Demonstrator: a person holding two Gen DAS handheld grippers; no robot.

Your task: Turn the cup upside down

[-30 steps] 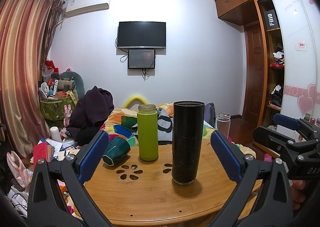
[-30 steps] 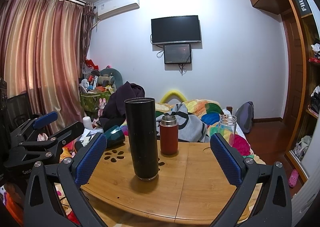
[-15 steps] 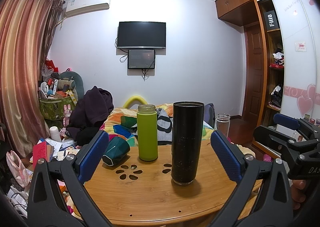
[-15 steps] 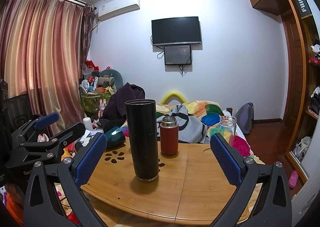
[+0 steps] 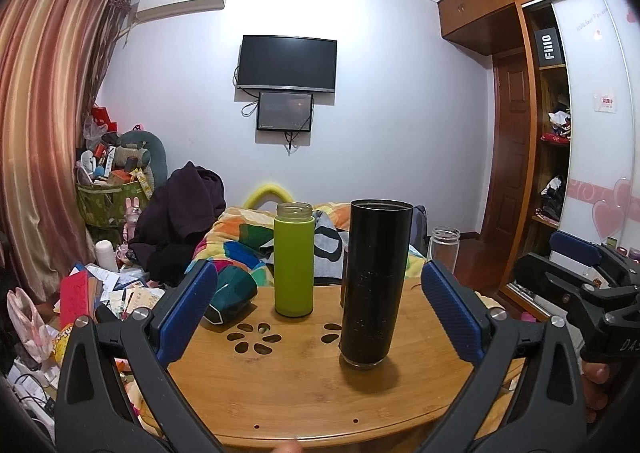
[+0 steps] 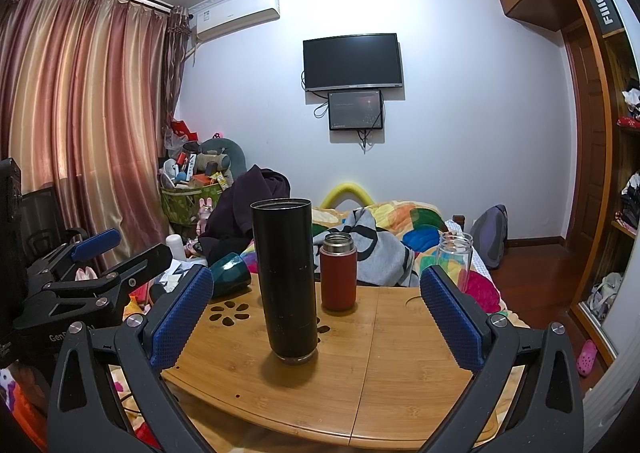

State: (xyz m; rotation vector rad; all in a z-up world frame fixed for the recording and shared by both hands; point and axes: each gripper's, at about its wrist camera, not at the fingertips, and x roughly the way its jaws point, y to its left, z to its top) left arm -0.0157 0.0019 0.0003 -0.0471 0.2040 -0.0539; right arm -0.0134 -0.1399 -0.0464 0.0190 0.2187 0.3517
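A tall black cup (image 5: 376,281) stands upright, mouth up, on the wooden table (image 5: 304,393); it also shows in the right wrist view (image 6: 287,281). My left gripper (image 5: 320,317) is open and empty, in front of the cup, jaws wide apart. My right gripper (image 6: 316,321) is open and empty, also short of the cup. Each gripper shows at the edge of the other's view: the right one (image 5: 580,277), the left one (image 6: 92,261).
A green bottle (image 5: 293,259), a red flask (image 6: 338,271), a clear glass jar (image 6: 454,259) and a dark teal cup lying on its side (image 5: 232,293) are on the table. A bed with a colourful blanket (image 6: 400,229) lies behind. Clutter (image 5: 100,293) lies at the left.
Both views have shifted very slightly; the cup and the open grippers stay as they were.
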